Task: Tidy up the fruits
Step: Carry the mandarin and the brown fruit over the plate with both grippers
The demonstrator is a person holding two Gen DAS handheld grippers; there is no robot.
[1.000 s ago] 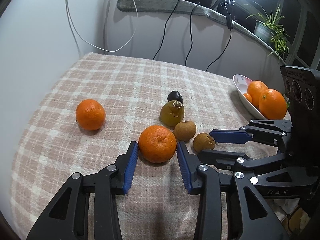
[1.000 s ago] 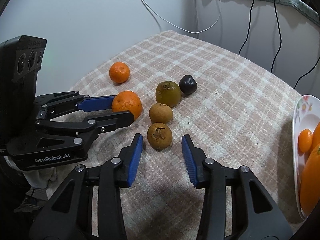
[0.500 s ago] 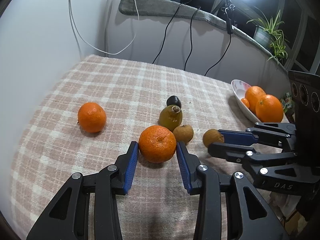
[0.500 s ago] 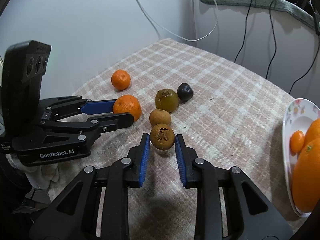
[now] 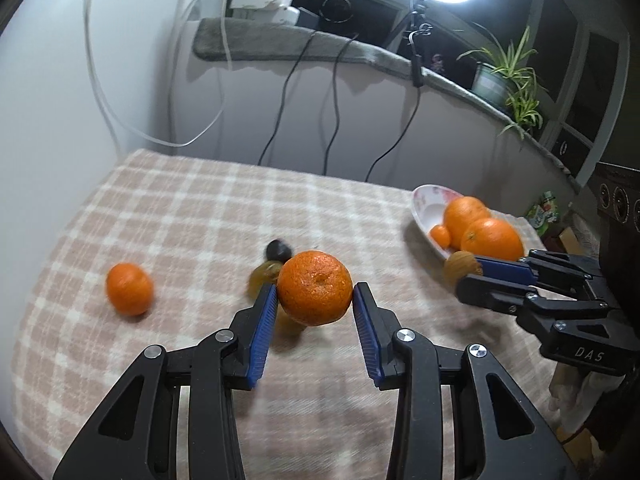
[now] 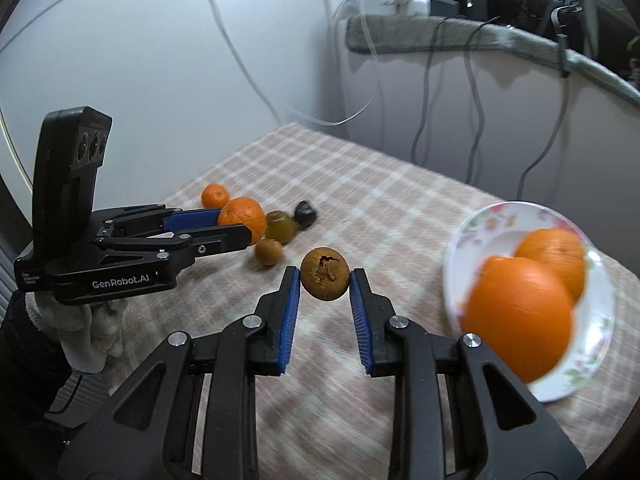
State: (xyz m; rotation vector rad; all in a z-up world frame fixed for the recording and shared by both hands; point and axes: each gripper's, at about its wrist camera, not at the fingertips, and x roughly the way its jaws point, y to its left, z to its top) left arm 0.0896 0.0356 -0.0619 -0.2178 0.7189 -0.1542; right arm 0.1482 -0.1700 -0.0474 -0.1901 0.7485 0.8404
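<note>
Both grippers are sporting matte black angular linkage arms with shiny silver screws and ribbed blue pads. The left gripper (image 6: 240,226) is showing white "GenRobot.AI" lettering plus a tall black block with three round lenses, and the right gripper (image 5: 472,274) is wearing "DAS". A fuzzy whitish glove (image 6: 86,330) is peeking out underneath.

Right gripper (image 6: 325,280) grips a cracked brown round fruit (image 6: 324,278) above the checked cloth surface (image 6: 384,200).
Its blue-padded fingers (image 6: 290,312) clamp the fruit's sides. At the surface's right edge, a white floral plate (image 6: 596,344) carries two large oranges (image 6: 520,316); the left gripper (image 6: 236,226) clasps a mandarin (image 6: 244,216) near its left edge.
</note>
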